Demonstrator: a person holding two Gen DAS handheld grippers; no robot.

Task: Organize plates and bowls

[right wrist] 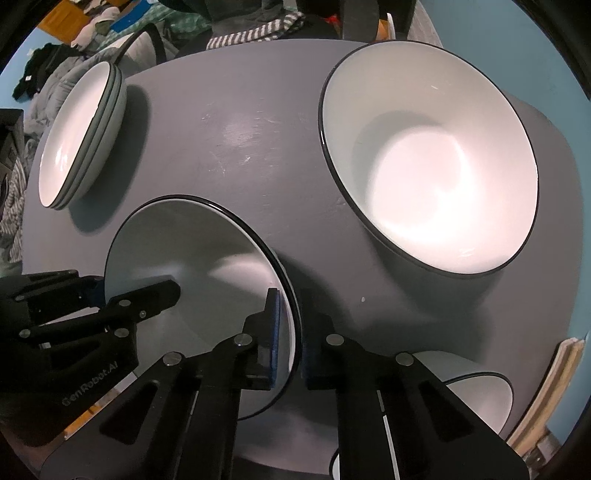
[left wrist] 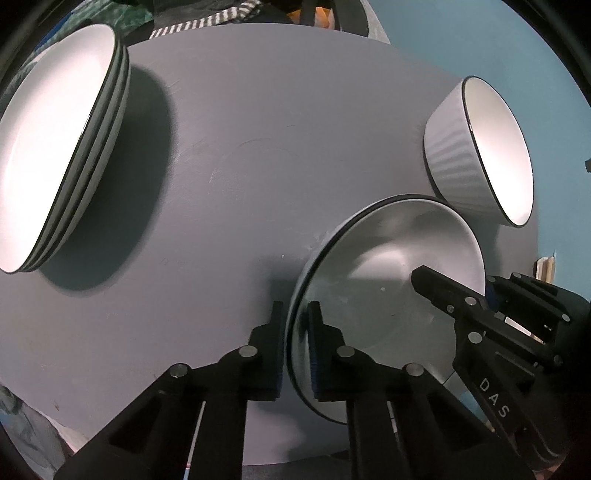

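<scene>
A shallow white plate with a dark rim [left wrist: 388,280] [right wrist: 192,254] lies on the round grey table [left wrist: 240,147]. My left gripper [left wrist: 295,317] is shut on its left rim, one pad inside and one outside. On the opposite rim my right gripper [right wrist: 291,317] is shut the same way; in the left wrist view the right gripper [left wrist: 458,288] shows at the plate's far side. A stack of three like plates [left wrist: 55,147] [right wrist: 81,133] stands at the table's left. A deep white bowl [left wrist: 480,155] [right wrist: 432,158] stands to the right.
A second bowl [right wrist: 476,395] sits low at the right beside my right gripper. Striped cloth [right wrist: 255,31] and heaped clothes [right wrist: 55,74] lie beyond the table's far edge. Wooden slats [right wrist: 565,365] stand off the table's right edge. Bare grey tabletop [right wrist: 229,129] separates stack and bowl.
</scene>
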